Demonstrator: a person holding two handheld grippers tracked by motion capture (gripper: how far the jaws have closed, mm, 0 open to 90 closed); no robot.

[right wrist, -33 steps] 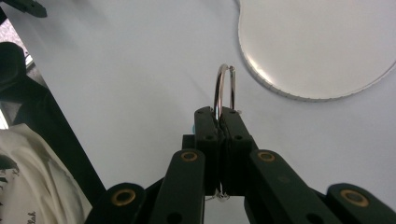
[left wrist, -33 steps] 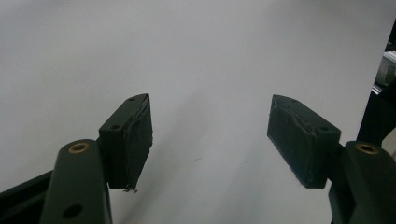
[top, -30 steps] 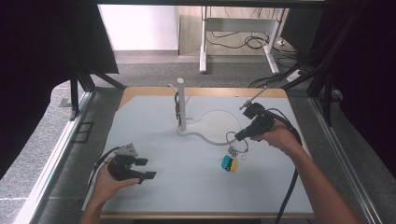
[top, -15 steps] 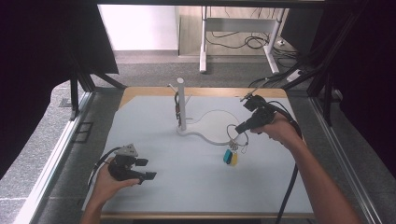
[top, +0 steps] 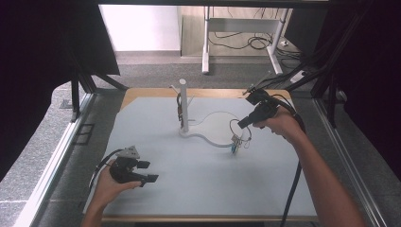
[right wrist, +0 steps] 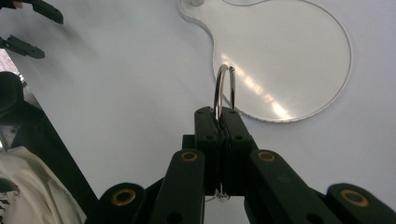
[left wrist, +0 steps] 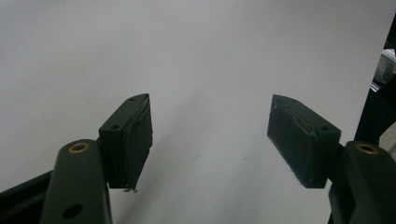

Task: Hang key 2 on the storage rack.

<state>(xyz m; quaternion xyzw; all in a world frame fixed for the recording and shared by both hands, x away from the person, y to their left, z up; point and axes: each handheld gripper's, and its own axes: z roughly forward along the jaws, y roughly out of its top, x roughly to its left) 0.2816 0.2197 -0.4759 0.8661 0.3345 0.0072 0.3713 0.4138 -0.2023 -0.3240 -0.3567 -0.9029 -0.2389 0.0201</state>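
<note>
Key ring [right wrist: 223, 88]: shiny metal. Stand base [right wrist: 289, 56]: clear glossy plastic, probably acrylic. Table mat [top: 189, 179]: smooth, matt.

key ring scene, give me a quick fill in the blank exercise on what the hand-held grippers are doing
1. The right hand-held gripper is shut on a metal ____.
2. The left hand-held gripper has its jaws ____ with nothing between them.
3. In the high view, small keys or tags dangle from the key ring, ____ the right hand-held gripper.
4. The white post stands on a clear ____ base.

Missing words: key ring; open; below; round
</note>
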